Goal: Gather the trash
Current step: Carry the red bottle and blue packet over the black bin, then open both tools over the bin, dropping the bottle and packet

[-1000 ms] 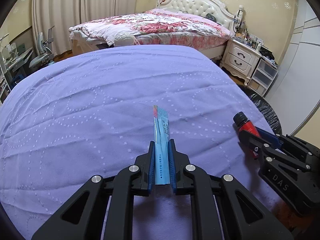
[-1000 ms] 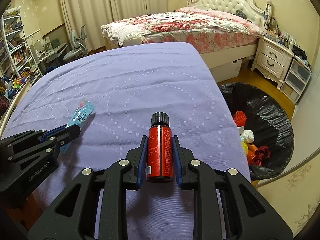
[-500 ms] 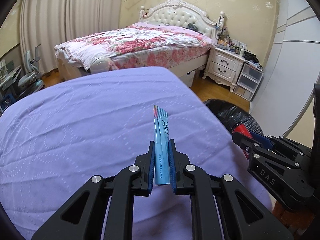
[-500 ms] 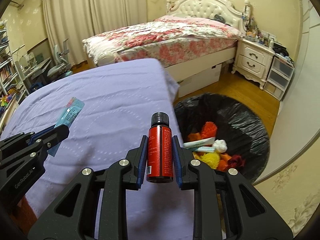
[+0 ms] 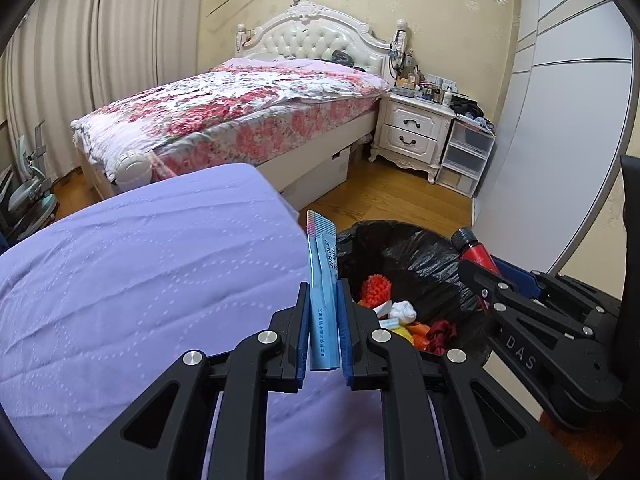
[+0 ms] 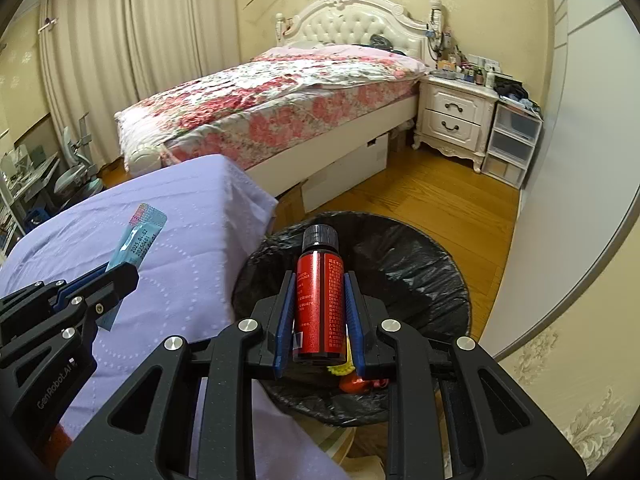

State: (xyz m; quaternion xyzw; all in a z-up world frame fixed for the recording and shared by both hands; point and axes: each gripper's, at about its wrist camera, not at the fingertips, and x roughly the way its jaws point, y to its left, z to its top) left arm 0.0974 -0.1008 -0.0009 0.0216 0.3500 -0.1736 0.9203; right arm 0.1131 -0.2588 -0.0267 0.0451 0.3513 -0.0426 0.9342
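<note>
The left tongs [image 5: 323, 332] are clamped on a thin blue sachet [image 5: 320, 280], held above the right edge of the lavender-covered table [image 5: 140, 280]. Further right, the right tongs [image 6: 319, 320] grip a red bottle [image 6: 318, 300] over the black-lined trash bin [image 6: 420, 272], apparently already holding colourful scraps.

Black tongs [image 5: 324, 320], blue pads, silver screws
</note>
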